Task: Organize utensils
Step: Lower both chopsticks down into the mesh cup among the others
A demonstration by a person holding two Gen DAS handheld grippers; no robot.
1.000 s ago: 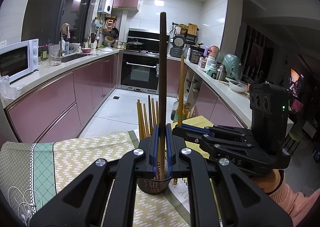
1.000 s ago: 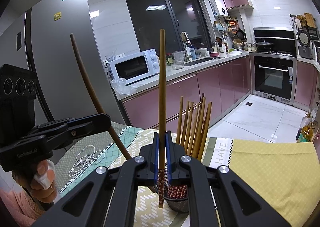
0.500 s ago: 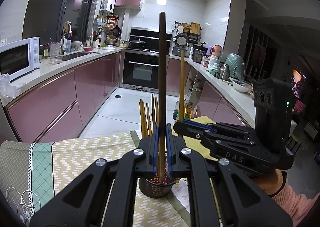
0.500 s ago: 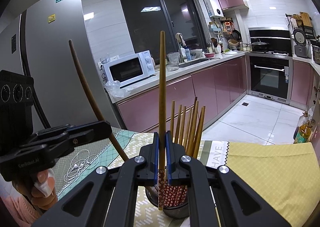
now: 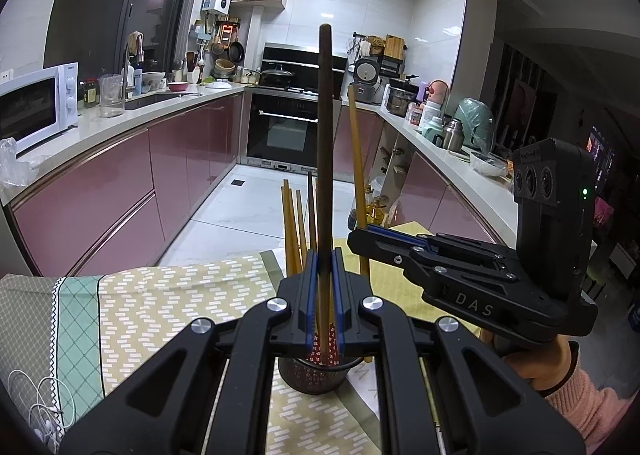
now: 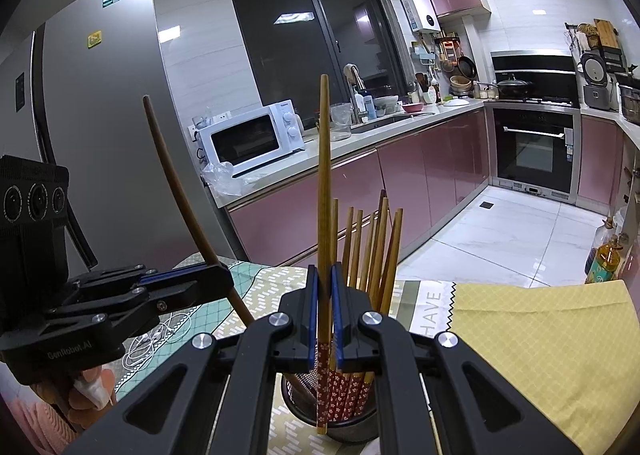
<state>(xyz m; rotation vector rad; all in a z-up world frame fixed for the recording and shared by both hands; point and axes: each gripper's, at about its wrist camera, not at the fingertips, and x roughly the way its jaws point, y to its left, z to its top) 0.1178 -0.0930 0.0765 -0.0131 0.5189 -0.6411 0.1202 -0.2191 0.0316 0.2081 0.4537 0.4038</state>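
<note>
A dark mesh utensil cup (image 5: 312,377) (image 6: 348,425) stands on the tablecloth and holds several bamboo chopsticks (image 6: 372,251) with red flowered tips. My left gripper (image 5: 324,291) is shut on a dark brown chopstick (image 5: 325,135), held upright with its lower end inside the cup. My right gripper (image 6: 324,311) is shut on a lighter bamboo chopstick (image 6: 323,175), upright, its red tip down at the cup's near wall. Each gripper shows in the other's view, the right gripper (image 5: 360,239) beside the cup and the left gripper (image 6: 224,275) to the cup's left.
The table has a patterned green and yellow tablecloth (image 5: 160,295) and a yellow cloth (image 6: 540,335). White earphones (image 6: 148,343) lie at the left. Pink kitchen cabinets (image 5: 120,191), a microwave (image 6: 248,143) and an oven (image 5: 280,127) lie beyond the table.
Both grippers have lowered their chopsticks toward the cup. The left chopstick's end now sits inside it, and the cup looks closer in both views.
</note>
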